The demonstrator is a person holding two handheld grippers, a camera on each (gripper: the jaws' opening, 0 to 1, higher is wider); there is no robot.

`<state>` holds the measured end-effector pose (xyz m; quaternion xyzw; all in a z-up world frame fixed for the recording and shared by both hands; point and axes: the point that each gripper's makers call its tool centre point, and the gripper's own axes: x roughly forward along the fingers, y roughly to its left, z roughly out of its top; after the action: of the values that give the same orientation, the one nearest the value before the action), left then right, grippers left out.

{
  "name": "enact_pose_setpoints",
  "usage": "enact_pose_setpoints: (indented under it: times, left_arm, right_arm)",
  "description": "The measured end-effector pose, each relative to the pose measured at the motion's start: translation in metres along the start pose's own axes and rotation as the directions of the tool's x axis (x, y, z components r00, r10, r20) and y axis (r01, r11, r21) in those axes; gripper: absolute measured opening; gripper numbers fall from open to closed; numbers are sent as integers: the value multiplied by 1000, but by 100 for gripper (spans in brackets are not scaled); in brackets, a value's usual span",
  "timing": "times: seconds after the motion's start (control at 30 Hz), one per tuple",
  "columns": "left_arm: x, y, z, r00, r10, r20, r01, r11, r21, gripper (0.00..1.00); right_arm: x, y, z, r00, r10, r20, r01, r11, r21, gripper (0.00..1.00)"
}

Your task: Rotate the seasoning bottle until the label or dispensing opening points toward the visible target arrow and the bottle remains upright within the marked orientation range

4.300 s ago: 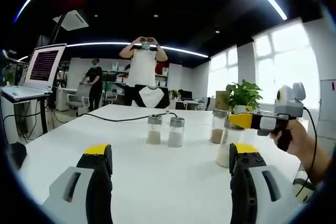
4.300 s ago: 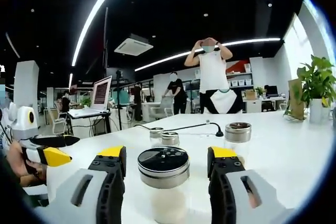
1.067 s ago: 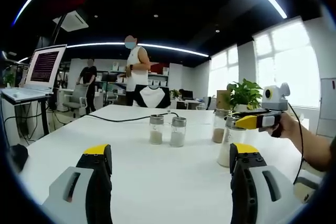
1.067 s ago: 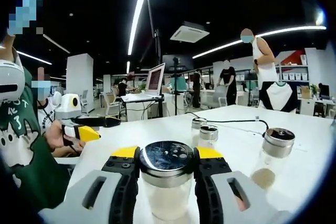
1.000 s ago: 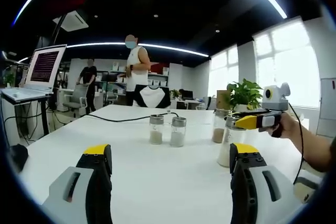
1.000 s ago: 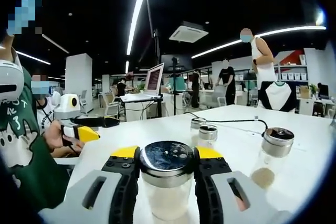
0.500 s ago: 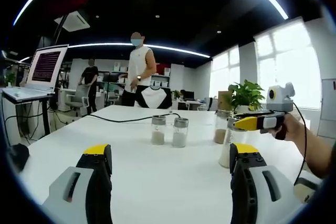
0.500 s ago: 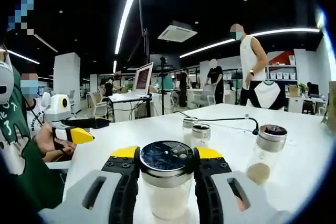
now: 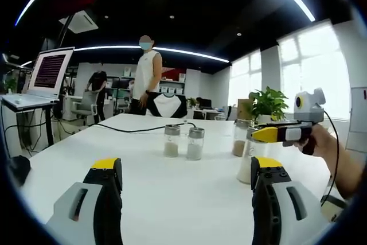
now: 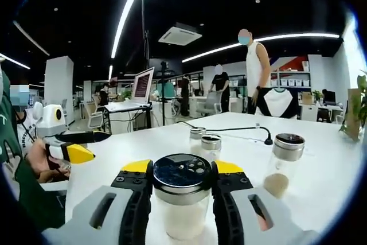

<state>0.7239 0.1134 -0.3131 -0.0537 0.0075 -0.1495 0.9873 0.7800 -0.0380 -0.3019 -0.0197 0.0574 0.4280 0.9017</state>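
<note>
Still clenched on the seasoning bottle (image 10: 182, 199), the right claw (image 10: 181, 176) has swung; left claw (image 9: 183, 170) released; no readable label.

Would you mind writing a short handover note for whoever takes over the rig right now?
Right gripper: shut on the seasoning bottle with pale contents, clamped at its dark perforated lid, bottle upright on the white table.
Left gripper: open, holding nothing, over bare table.
Three other jars stand further back: a pair and a brown-filled jar.
Done: bottle gripped.
Left: no target arrow is visible, so alignment cannot be judged; finish rotating, then release.
</note>
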Motion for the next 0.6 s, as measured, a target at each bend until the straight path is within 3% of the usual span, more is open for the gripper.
enact_pose_setpoints:
  times: [0.33,0.6]
  left_arm:
    - [1,1,-2,1000,-3,-5,3,1000,-5,98]
    - [1,0,-3,1000,-6,-11,6,1000,-4,98]
  right_arm:
    - [0,-5,0,995,-100,6,100,995,13,39]
    - [-1,-6,1,993,-120,14,120,993,20,39]
